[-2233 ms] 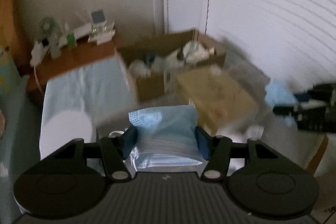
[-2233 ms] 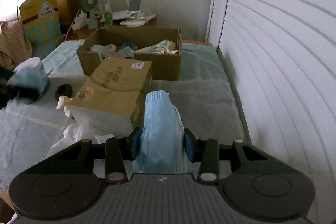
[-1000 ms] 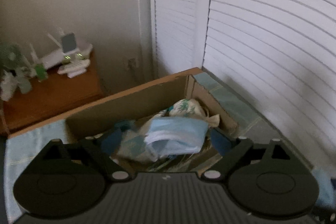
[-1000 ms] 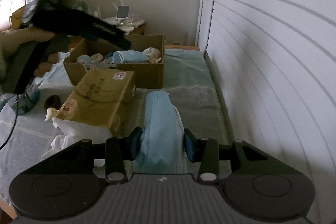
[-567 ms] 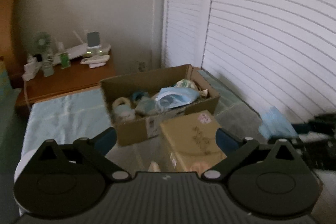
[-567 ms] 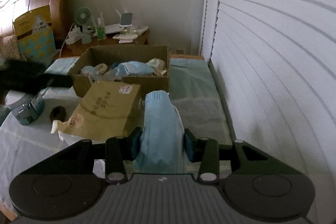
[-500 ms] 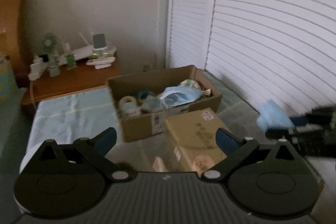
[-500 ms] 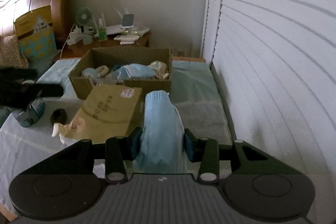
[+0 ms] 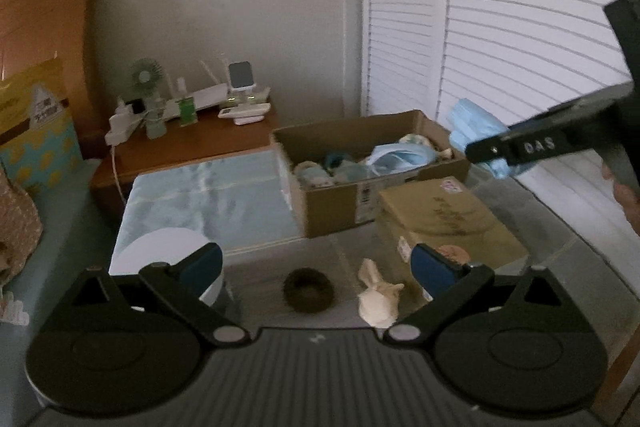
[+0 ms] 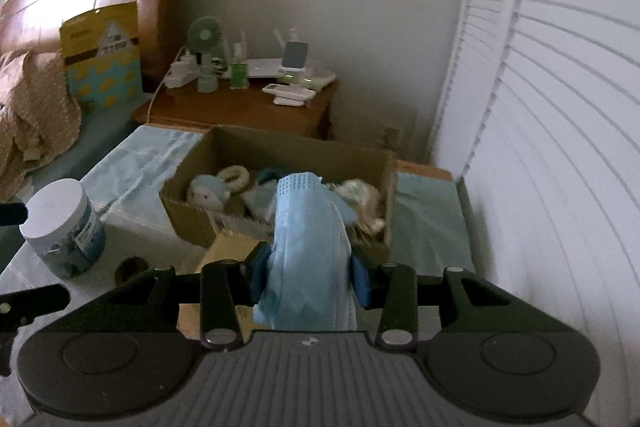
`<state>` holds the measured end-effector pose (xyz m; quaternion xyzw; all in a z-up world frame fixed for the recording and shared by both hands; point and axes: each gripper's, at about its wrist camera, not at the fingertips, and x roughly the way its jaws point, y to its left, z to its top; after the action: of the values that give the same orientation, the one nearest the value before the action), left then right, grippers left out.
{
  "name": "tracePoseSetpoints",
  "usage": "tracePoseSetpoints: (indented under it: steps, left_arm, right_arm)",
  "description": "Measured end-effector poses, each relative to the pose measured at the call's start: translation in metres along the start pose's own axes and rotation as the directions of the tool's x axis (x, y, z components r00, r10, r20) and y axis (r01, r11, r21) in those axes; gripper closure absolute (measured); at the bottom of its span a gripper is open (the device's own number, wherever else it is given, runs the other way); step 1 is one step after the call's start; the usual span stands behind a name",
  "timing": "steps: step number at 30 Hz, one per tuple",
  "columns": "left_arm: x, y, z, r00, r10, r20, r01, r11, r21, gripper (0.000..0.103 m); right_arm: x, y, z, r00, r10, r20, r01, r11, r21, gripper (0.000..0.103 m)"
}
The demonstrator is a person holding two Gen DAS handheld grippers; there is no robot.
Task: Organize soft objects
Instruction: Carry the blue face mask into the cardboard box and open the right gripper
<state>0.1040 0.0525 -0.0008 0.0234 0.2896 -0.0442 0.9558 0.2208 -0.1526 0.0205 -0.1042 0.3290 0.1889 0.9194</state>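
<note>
Gripping a bunched blue face mask (image 10: 310, 247), the right gripper (image 10: 308, 277) has its jaws narrow, blue pads pressed against the cloth on both sides. In the right wrist view the mask rises toward 12 o'clock, over the open cardboard box (image 10: 276, 151), which holds a small blue plush (image 10: 208, 193), a pale ring (image 10: 232, 175) and other soft things. A white-lidded jar (image 10: 62, 227) stands at 9 o'clock of the box on the pale blue surface (image 10: 132, 163).

The left gripper (image 9: 316, 261) has its jaws wide with nothing between them; they have just been opening. In its view a dark round scrunchie (image 9: 308, 289) and a cream knotted cloth (image 9: 378, 297) lie on the surface just ahead, side by side but apart. A closed tan box (image 9: 444, 219) sits at 1 o'clock of them, touching the front of the cardboard box, where another blue mask (image 9: 400, 155) lies on top of the contents. At 2 o'clock the right gripper shows, its mask just beyond the box's right end. A wooden nightstand (image 9: 192, 147) with a small fan (image 9: 146, 79) stands at 11 o'clock.
</note>
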Motion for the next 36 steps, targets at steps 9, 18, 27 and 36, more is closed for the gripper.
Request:
tracePoseSetpoints:
  steps: [9, 18, 27, 36]
  left_arm:
    - [0.002, 0.015, -0.008, 0.999, 0.034, -0.013, -0.034, 0.999, -0.031, 0.003]
    - [0.005, 0.028, -0.012, 0.997, 0.063, -0.037, -0.065, 0.997, -0.051, 0.003]
    - [0.006, 0.033, -0.015, 0.997, 0.062, -0.053, -0.066, 0.995, -0.076, 0.003]
    - [0.0, 0.031, -0.017, 0.997, 0.04, -0.066, -0.046, 0.996, -0.082, 0.003]
  right_arm:
    - [0.046, 0.022, 0.051, 0.997, 0.073, -0.015, -0.074, 0.996, -0.05, 0.056]
    - [0.107, 0.038, 0.085, 0.993, 0.113, -0.042, -0.115, 0.992, -0.055, 0.056]
    - [0.134, 0.034, 0.085, 0.994, 0.098, -0.046, -0.1, 0.994, -0.036, 0.01]
    - [0.105, 0.028, 0.076, 0.996, 0.087, -0.015, -0.087, 0.996, -0.031, 0.0]
